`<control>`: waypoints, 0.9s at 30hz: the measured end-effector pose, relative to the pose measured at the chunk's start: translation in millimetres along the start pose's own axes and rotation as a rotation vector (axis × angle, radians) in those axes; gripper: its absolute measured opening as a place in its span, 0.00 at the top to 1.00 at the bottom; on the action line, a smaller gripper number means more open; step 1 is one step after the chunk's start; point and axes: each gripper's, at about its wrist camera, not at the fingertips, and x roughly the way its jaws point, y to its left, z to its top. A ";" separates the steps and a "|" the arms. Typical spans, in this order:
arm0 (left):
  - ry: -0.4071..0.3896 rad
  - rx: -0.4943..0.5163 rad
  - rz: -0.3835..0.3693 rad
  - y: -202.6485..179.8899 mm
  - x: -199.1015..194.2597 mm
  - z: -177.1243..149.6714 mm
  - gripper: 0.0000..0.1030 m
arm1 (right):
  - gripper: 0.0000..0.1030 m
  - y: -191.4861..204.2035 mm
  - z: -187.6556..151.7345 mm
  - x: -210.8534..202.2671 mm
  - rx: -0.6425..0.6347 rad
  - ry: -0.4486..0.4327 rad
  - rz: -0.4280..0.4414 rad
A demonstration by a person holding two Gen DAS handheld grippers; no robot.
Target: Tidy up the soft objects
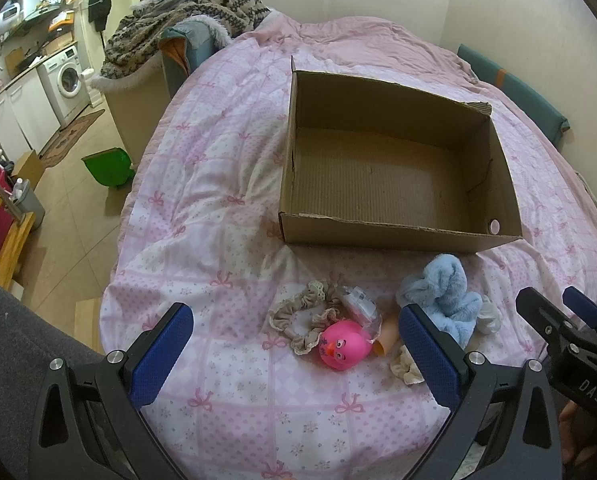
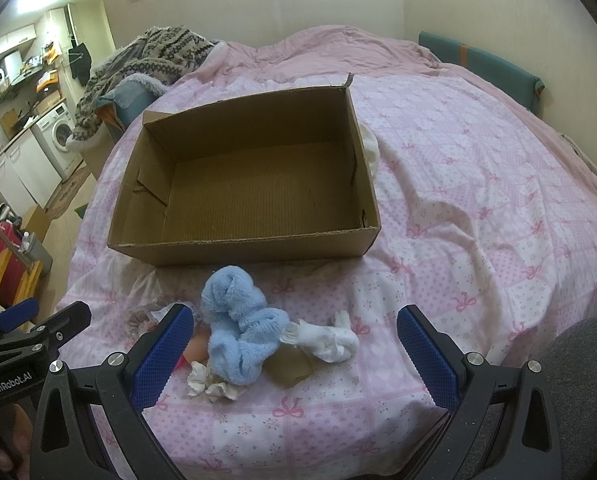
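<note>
Nothing is sorted yet by the look of it: the cardboard box (image 1: 382,184) sits bare inside on the pink bedspread (image 1: 218,208), and all the soft items lie in a loose cluster just in front of it. That cluster holds a fluffy blue plush cloth (image 2: 238,332) crumpled in a heap, white socks (image 2: 330,340) beside it, a beige lace scrunchie (image 1: 306,316), and a glossy pink toy duck (image 1: 344,344) touching the scrunchie. The left gripper (image 1: 294,356) and right gripper (image 2: 294,356) both hang spread wide over the pile, holding nothing.
</note>
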 end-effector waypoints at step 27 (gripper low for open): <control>0.212 -0.101 0.013 25.0 24.0 39.3 0.00 | 0.19 -63.5 38.6 56.4 0.296 0.357 0.226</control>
